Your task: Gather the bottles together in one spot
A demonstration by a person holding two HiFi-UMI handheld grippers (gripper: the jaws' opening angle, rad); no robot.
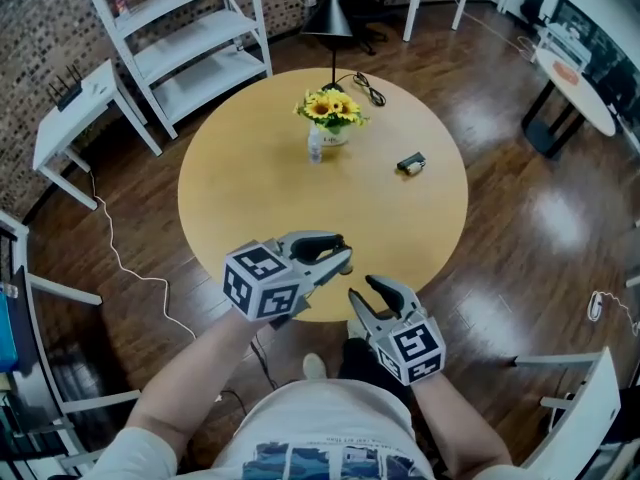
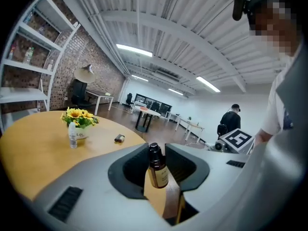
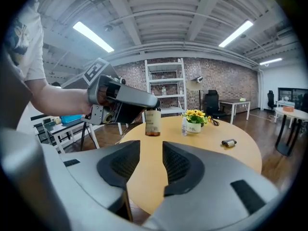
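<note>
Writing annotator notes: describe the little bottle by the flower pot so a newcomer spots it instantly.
On the round wooden table, find the pot of sunflowers at the far side. The small clear bottle stands upright just left of the pot in the head view. It is see-through, unlike the dark item lying to the right or the amber bottle in the left gripper.

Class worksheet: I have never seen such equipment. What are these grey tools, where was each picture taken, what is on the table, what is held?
A person holds a claw in each hand. One picture looks down from a head camera; the other two come from cameras riding on the claws. On the round table stand a pot of sunflowers and a clear bottle; a small dark bottle lies on its side. The left claw grips a brown bottle; the right claw is open, empty.
</note>
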